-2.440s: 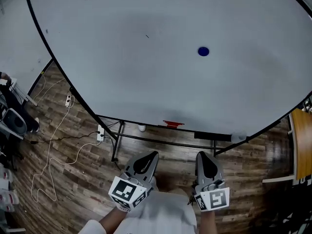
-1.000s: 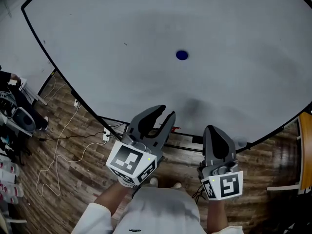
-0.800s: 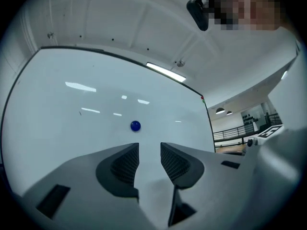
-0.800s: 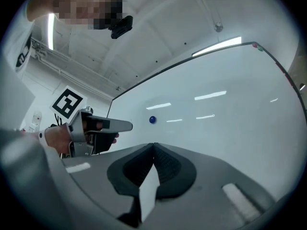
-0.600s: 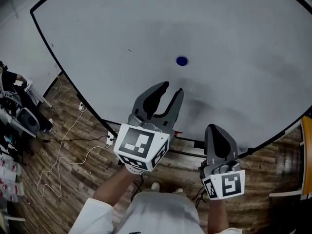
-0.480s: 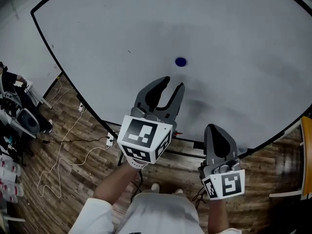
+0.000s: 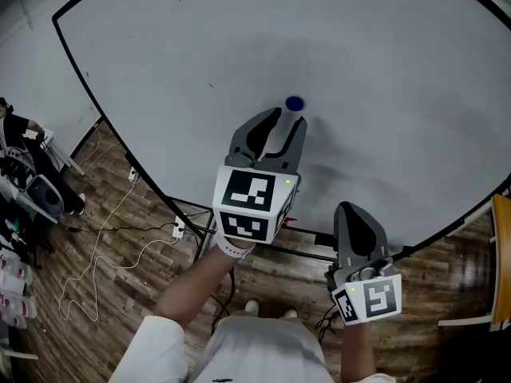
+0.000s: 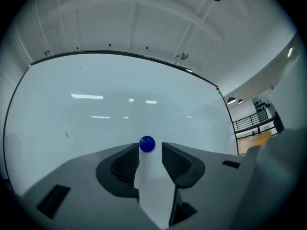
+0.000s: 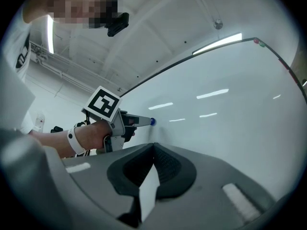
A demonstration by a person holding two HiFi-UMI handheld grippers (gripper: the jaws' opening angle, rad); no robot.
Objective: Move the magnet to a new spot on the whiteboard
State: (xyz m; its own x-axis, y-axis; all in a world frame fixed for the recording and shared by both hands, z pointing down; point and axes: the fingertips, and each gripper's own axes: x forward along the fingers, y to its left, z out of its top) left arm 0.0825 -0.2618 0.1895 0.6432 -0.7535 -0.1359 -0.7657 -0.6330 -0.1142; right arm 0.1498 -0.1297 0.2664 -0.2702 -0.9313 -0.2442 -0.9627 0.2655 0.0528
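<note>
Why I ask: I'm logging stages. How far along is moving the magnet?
Done: the left tool is at the whiteboard, and its jaws have just been opening wide. In hand: lining up on the blue magnet, which sits at the tips, not yet gripped. Left: grip it, shift it, release elsewhere. The right tool hangs shut, empty.

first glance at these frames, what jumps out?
The lone blue magnet on the big whiteboard, with the left gripper lined up on it. Its fingers have just been opening, and the magnet sits at the mouth of the gap between them, not clamped. The right gripper hangs shut, lower down, near the board's bottom edge.
</note>
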